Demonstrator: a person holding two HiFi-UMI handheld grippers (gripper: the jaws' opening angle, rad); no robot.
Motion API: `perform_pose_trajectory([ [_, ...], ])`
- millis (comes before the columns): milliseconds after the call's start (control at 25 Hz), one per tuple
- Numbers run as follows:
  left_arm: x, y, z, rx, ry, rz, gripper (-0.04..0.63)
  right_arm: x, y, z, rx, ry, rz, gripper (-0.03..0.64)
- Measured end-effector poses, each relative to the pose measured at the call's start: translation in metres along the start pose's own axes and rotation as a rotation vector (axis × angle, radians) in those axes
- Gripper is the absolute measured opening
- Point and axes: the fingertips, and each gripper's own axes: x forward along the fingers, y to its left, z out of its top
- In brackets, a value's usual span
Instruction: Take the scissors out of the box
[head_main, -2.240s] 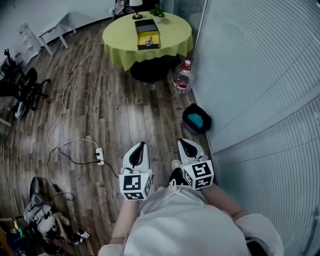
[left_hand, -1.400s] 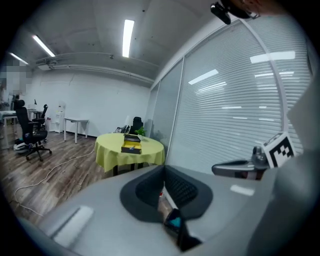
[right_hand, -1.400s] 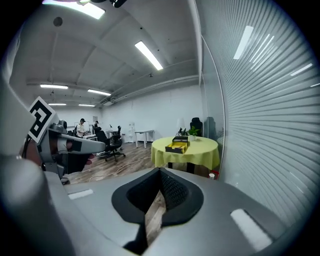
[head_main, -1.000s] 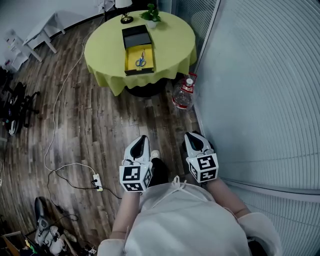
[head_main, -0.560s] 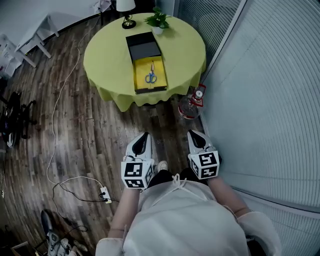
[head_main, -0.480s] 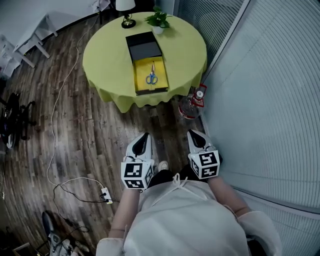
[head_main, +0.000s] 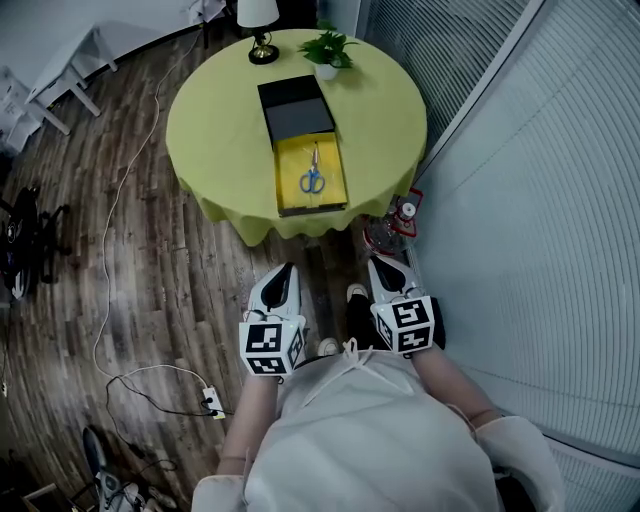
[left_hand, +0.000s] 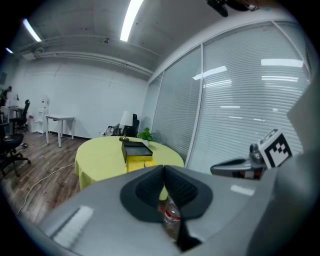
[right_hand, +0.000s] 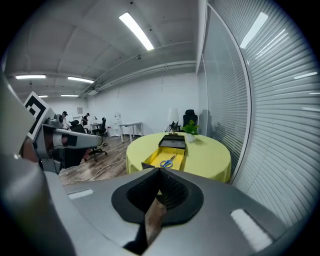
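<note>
Blue-handled scissors (head_main: 313, 177) lie in the yellow-lined open box (head_main: 283, 184) on the round table with a yellow-green cloth (head_main: 220, 130); the box's black lid (head_main: 296, 108) lies just beyond it. The scissors (right_hand: 168, 161) also show in the right gripper view inside the box (right_hand: 156, 161). My left gripper (head_main: 283, 274) and right gripper (head_main: 383, 268) hang over the floor in front of the table, well short of it. Both are shut with nothing between the jaws. The left gripper view shows the box (left_hand: 137, 161) from its side, its contents hidden.
A lamp (head_main: 259, 22) and a potted plant (head_main: 329, 50) stand at the table's far edge. A large water bottle (head_main: 398, 222) sits on the floor by the glass wall (head_main: 520, 200) on the right. A cable and power strip (head_main: 210, 402) lie on the wooden floor at left.
The person has walked toward the table, which now looms larger and nearer in the head view. Both grippers stayed shut and side by side.
</note>
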Motion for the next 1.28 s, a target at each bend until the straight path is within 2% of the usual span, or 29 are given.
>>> perform_pose_trajectory([
  [160, 0.054, 0.012, 0.007, 0.011, 0.035, 0.041, 0.006, 0.045, -0.029, 0.016, 0.003, -0.005, 0.029, -0.002],
  [400, 0.160, 0.025, 0.037, 0.013, 0.117, 0.079, 0.006, 0.128, -0.103, 0.065, 0.037, -0.012, 0.080, -0.002],
  [600, 0.228, 0.054, 0.039, 0.023, 0.195, 0.150, 0.006, 0.187, -0.139, 0.105, -0.015, -0.031, 0.117, -0.002],
  [720, 0.267, 0.064, 0.028, -0.003, 0.274, 0.144, 0.006, 0.221, -0.157, 0.121, -0.021, -0.031, 0.149, -0.002],
  [840, 0.300, 0.069, 0.004, -0.064, 0.389, 0.113, 0.008, 0.254, -0.169, 0.127, -0.023, -0.020, 0.178, -0.002],
  [960, 0.323, 0.070, -0.020, -0.096, 0.502, 0.081, 0.067, 0.278, -0.178, 0.123, -0.020, -0.001, 0.197, -0.002],
  [1080, 0.341, 0.076, -0.041, -0.079, 0.595, 0.086, 0.089, 0.294, -0.186, 0.117, 0.000, 0.024, 0.206, -0.002],
  [1200, 0.355, 0.081, -0.053, -0.039, 0.653, 0.106, 0.094, 0.299, -0.192, 0.117, 0.033, 0.024, 0.209, -0.002],
  [1280, 0.362, 0.079, -0.063, -0.033, 0.708, 0.089, 0.110, 0.303, -0.196, 0.114, 0.044, 0.033, 0.207, -0.002],
])
